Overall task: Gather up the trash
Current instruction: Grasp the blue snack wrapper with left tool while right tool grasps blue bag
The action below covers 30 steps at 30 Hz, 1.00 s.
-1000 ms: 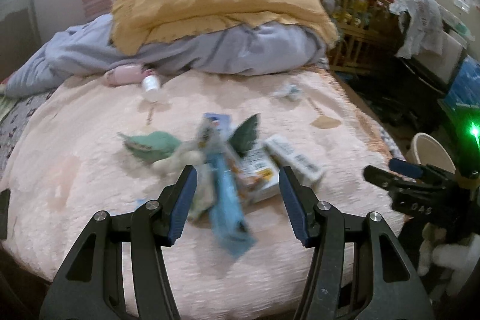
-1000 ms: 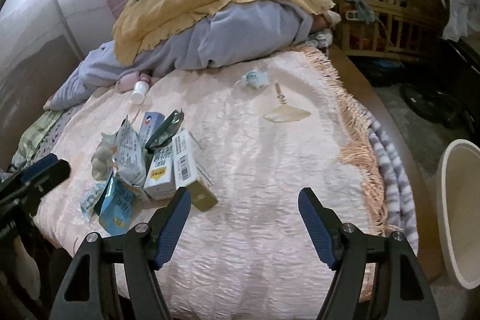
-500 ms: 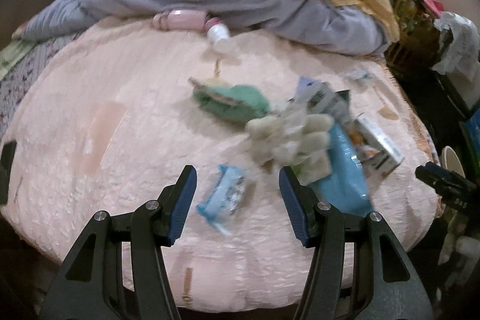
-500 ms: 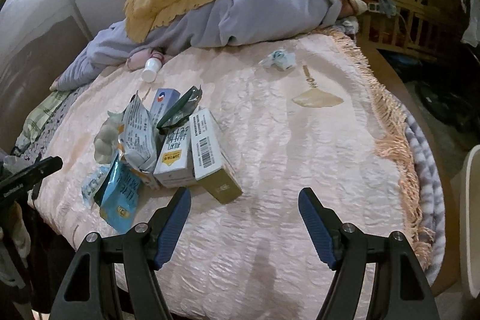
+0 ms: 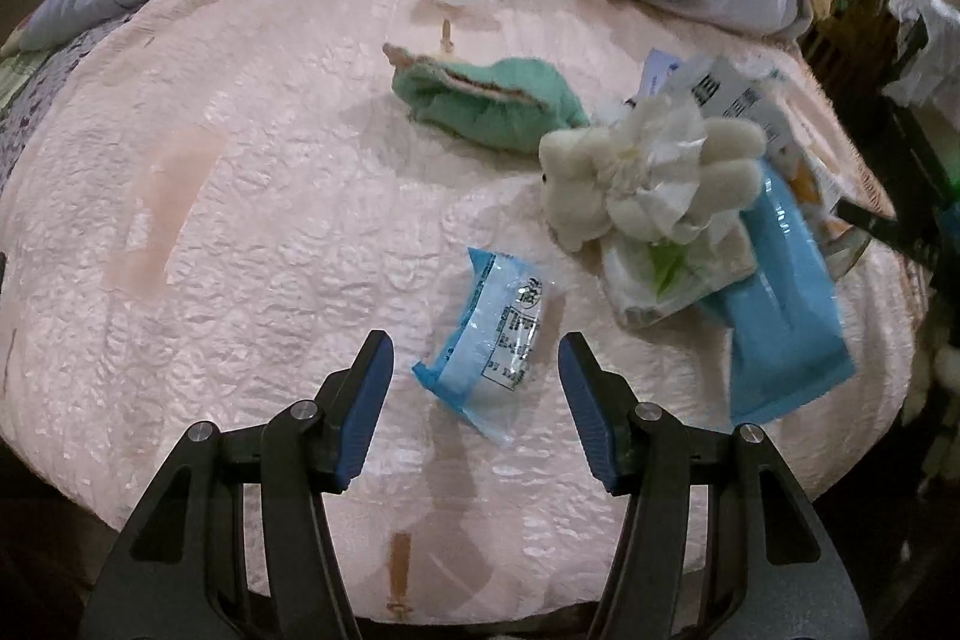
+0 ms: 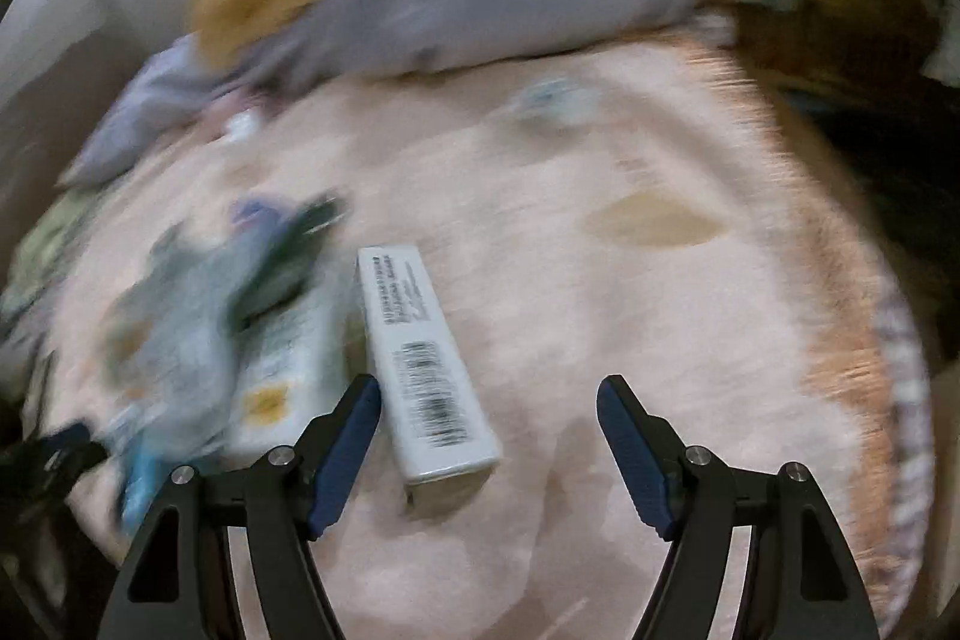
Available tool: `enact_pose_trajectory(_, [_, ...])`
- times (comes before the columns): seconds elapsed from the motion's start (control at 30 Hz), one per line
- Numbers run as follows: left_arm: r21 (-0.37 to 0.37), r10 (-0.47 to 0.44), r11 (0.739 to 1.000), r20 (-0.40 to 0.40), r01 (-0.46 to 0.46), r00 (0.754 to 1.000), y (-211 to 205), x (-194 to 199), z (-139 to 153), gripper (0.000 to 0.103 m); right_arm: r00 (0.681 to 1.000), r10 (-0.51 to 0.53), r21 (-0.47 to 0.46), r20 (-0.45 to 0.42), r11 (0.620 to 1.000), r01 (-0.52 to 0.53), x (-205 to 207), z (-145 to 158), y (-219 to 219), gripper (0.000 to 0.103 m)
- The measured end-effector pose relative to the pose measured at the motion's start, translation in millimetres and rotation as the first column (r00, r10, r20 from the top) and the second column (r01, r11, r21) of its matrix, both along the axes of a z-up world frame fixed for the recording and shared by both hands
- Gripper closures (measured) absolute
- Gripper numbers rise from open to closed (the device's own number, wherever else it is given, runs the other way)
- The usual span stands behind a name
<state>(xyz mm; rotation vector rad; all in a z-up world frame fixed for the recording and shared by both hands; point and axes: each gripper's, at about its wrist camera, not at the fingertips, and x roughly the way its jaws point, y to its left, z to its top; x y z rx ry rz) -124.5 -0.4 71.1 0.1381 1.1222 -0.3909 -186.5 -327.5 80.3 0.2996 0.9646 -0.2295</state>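
- The left gripper (image 5: 475, 376) hangs over the pink bedspread (image 5: 252, 244), jaws apart and empty, with a small blue wrapper (image 5: 489, 340) lying between its tips.
- The right gripper (image 6: 489, 415) is wide, gripping nothing (blurred view); a white box (image 6: 420, 370) lies beside its left finger.

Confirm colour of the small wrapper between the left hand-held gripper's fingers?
Light blue and clear plastic wrapper with dark print; clearest in left wrist view.

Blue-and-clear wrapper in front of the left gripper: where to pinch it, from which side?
Judgement: pinch across the narrow middle of the small wrapper, coming straight down from above. It lies flat and alone on the pink bedspread, long axis running away from the open left gripper, so the jaws already straddle its width.
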Motion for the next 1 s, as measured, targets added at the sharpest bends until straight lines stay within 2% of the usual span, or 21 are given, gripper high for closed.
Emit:
enact_pose_trajectory(0.07, [0.017,-0.012,1.0,-0.006,0.012,1.0,-4.0,5.6,-6.4,0.047,0.999,-0.031,0.047,0.012,0.998,0.03,-4.3,3.8,-11.8,0.031])
enact_pose_trajectory(0.13, [0.042,-0.025,0.999,-0.006,0.025,1.0,-9.3,10.3,-13.4,0.047,0.999,-0.018,0.099,0.036,0.995,0.015,-11.0,9.9,-10.9,0.031])
enact_pose_trajectory(0.23, [0.065,-0.03,0.997,-0.008,0.03,1.0,-14.3,17.7,-22.9,0.047,0.996,0.06,0.147,0.068,0.987,-0.069,-20.6,22.4,8.8,0.031])
enact_pose_trajectory(0.3, [0.06,-0.034,0.998,-0.017,0.035,0.999,-15.8,22.4,-28.8,0.048,0.986,0.139,0.199,0.091,0.968,-0.154,-27.6,31.1,28.8,0.031])
enact_pose_trajectory(0.4, [0.036,-0.027,0.999,-0.034,0.028,0.999,-12.5,26.9,-33.4,0.072,0.967,0.23,0.232,0.109,0.94,-0.25,-32.4,39.5,57.3,0.031])
enact_pose_trajectory(0.43, [0.033,-0.025,0.999,-0.034,0.026,0.999,-11.5,27.3,-33.0,0.076,0.96,0.258,0.241,0.112,0.93,-0.278,-34.9,40.7,65.9,0.031])
enact_pose_trajectory(0.6, [-0.033,-0.009,0.999,-0.01,0.009,1.0,0.3,22.9,-16.8,0.077,0.918,0.385,0.295,0.094,0.87,-0.395,-30.6,33.3,114.4,0.031])
enact_pose_trajectory(0.7, [-0.053,-0.006,0.999,0.01,0.007,1.0,1.8,18.0,-5.3,0.077,0.908,0.411,0.29,0.08,0.862,-0.415,-19.1,22.6,134.6,0.031])
enact_pose_trajectory(0.8, [-0.07,-0.016,0.997,0.015,0.017,1.0,-1.6,12.1,0.3,0.077,0.899,0.431,0.279,0.083,0.856,-0.436,-3.5,14.3,152.6,0.048])
enact_pose_trajectory(0.9, [-0.072,-0.025,0.997,0.016,0.026,1.0,-4.0,7.6,1.6,0.077,0.89,0.45,0.235,0.068,0.86,-0.453,10.3,3.8,165.0,0.073])
enact_pose_trajectory(0.97, [-0.07,-0.024,0.997,0.018,0.025,1.0,-5.2,5.0,1.9,0.077,0.895,0.441,0.236,0.068,0.864,-0.444,14.6,-1.5,159.7,0.081])
enact_pose_trajectory(1.0, [-0.073,-0.023,0.997,0.018,0.024,1.0,-4.9,4.3,2.7,0.077,0.896,0.437,0.238,0.076,0.865,-0.441,11.0,0.5,154.9,0.081])
